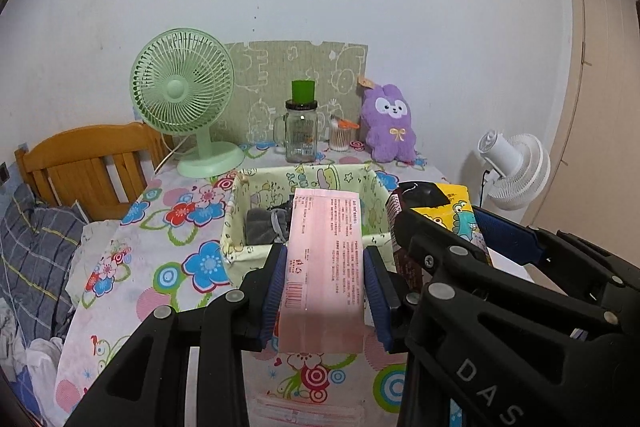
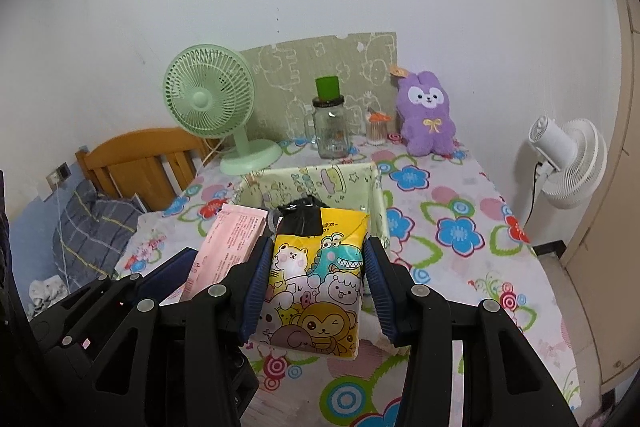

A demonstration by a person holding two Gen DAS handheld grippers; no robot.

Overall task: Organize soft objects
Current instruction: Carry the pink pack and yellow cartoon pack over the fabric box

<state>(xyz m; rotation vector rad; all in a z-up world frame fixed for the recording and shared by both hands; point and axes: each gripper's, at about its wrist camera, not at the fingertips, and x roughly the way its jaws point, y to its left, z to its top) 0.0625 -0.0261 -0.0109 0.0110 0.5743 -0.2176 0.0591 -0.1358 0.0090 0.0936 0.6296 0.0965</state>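
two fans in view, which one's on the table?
The green fan, standing on the flowered tablecloth left of the glass jar. The white fan stands off the table's right edge, lower down, by the door.

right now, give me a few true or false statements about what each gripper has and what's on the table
1. The left gripper holds a pink pack. True.
2. The right gripper is empty. False: it grips a yellow cartoon pack.
3. The fabric bin already holds dark items. True.
4. The purple plush lies inside the bin. False: it sits against the wall, behind the bin.
5. A green fan stands on the table. True.
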